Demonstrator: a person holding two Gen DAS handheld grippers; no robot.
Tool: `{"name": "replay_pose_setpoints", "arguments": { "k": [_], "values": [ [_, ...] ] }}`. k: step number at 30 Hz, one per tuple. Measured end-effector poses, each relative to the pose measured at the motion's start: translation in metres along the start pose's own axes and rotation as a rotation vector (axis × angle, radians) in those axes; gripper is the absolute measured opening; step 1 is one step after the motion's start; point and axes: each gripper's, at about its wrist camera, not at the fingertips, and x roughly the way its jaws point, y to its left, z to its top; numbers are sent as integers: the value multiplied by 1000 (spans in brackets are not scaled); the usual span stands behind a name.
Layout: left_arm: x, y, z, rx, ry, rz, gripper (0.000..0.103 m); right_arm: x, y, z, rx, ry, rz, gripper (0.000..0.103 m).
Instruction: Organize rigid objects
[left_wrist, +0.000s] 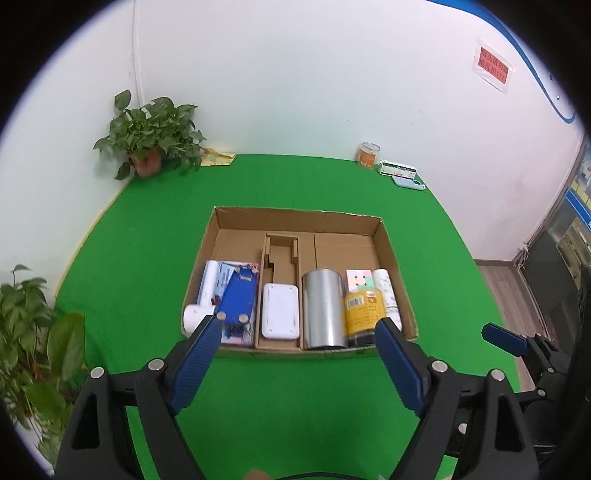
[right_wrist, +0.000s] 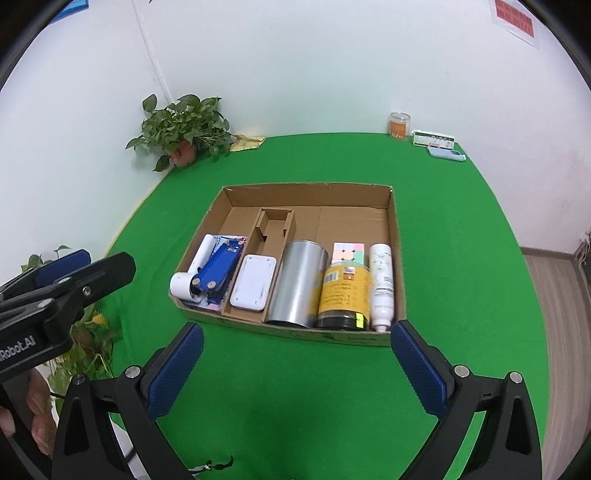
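Cardboard box (left_wrist: 395, 280) sits mid-table on the green cloth (left_wrist: 295, 406), with its contents packed along the near wall. Left to right: white roller (right_wrist: 194, 271), blue tool (right_wrist: 218, 271) on top of a printed packet, white flat device (right_wrist: 254, 282) in the narrow middle slot, silver can (right_wrist: 299, 282), yellow-label jar (right_wrist: 345, 295), white spray bottle (right_wrist: 381, 284). Pastel cube (right_wrist: 348, 252) sits behind the jar.

Long axes: can, jar and bottle all lie flat, running near-to-far. The bottle's cap end and the jar's dark lid point at the near wall. The roller handle angles toward the far wall, with the roll at the near end.

Left gripper (left_wrist: 297, 325) is spread wide and holding nothing, above the near box edge. Right gripper (right_wrist: 297, 334) is likewise spread wide and holding nothing, just short of the box.

The right wrist view shows the whole bottle and the jar lid; the left wrist view hides them behind a finger. The right wrist view also catches the person's hand (right_wrist: 35, 410) on the left gripper. The left wrist view shows the floor at right.

Back edge: potted plant (left_wrist: 151, 144), orange jar (left_wrist: 367, 155), small carton (left_wrist: 399, 170).
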Motion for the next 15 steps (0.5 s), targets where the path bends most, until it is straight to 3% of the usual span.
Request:
{"name": "replay_pose_setpoints", "arguments": {
  "k": [6,15],
  "values": [
    [-6,-11,-10,48,2,32,88,-25,1,-8,-25,-21,-27,102],
    [-6,5,-3,70,-7,-11,88,-40,11,0,4,-34,-132,102]
  ]
}}
